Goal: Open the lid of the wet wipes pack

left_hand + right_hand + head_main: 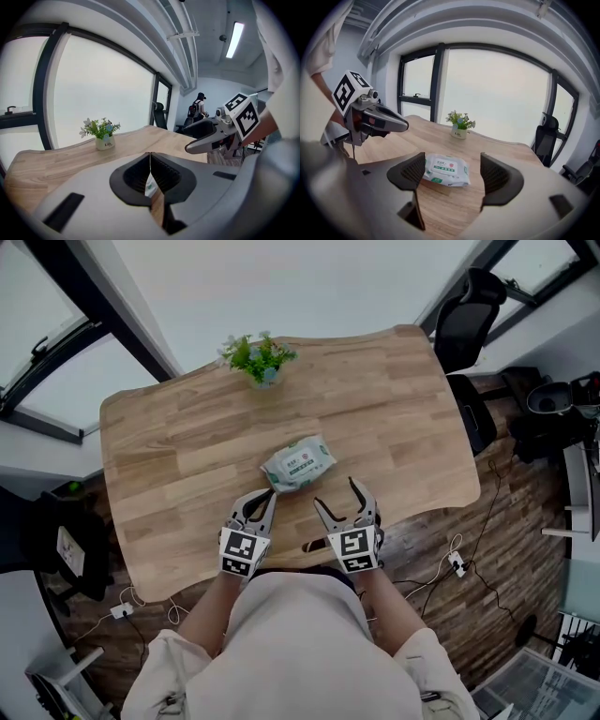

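I judge this the approach: left hand-held gripper [269, 495] pressed together, right hand-held gripper [337, 493] spread, white-and-green soft wet wipes pack [298, 463] just ahead on the pale wooden bench [169, 456]; next I must catch its lid [440, 165] edge.

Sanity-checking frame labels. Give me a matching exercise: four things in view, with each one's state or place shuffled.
1. left gripper
2. right gripper
3. wet wipes pack
4. potted plant

A. at the far edge of the table
B. jaws apart
C. lying flat mid-table, just ahead of both grippers
D. jaws together

Pairs: 1-D, 2-B, 3-C, 4-A
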